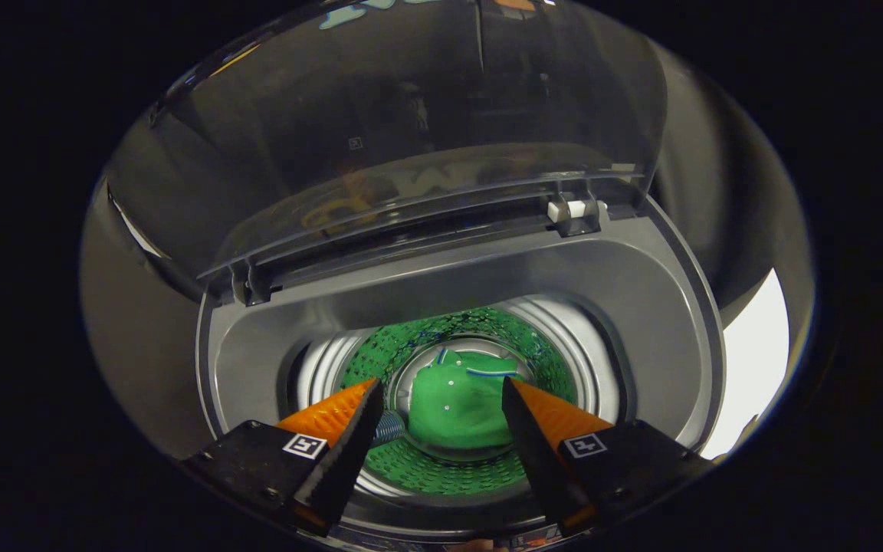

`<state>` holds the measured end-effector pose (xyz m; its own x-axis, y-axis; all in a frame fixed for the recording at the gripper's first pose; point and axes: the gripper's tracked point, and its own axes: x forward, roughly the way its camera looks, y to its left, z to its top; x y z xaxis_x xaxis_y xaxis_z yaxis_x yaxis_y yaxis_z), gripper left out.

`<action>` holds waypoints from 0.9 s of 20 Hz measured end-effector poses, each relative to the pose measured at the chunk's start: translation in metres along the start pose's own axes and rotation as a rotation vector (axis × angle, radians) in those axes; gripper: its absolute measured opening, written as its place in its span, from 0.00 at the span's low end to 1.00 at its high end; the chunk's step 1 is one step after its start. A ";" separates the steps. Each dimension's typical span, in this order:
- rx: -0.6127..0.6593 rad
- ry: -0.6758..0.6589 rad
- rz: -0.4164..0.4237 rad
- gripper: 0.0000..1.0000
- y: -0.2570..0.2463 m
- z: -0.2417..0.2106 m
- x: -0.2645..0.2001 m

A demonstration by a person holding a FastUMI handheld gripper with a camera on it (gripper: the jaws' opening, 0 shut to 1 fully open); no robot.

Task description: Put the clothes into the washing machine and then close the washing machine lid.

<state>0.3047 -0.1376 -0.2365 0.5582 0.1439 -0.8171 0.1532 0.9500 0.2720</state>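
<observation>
The gripper hangs above the mouth of the washing machine, its two orange fingers spread apart and holding nothing. Below, between them, a green shirt lies at the bottom of the drum. Farther back, the clear lid stands raised on its hinges.

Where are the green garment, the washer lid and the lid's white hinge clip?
green garment [453, 410]: gripper view, on its folded body, down in the drum beyond the open fingers [537, 429].
washer lid [411, 130]: gripper view, on the raised clear panel.
white hinge clip [576, 208]: gripper view, on its white block.
</observation>
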 end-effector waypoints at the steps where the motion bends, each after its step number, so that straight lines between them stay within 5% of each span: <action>1: 0.002 -0.019 0.005 0.96 0.001 0.003 -0.003; 8: -0.063 -0.134 0.063 0.96 -0.001 0.031 -0.062; 18: -0.144 -0.409 0.188 0.98 0.034 0.152 -0.212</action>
<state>0.3155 -0.1785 0.0235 0.8454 0.2231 -0.4854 -0.0794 0.9510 0.2990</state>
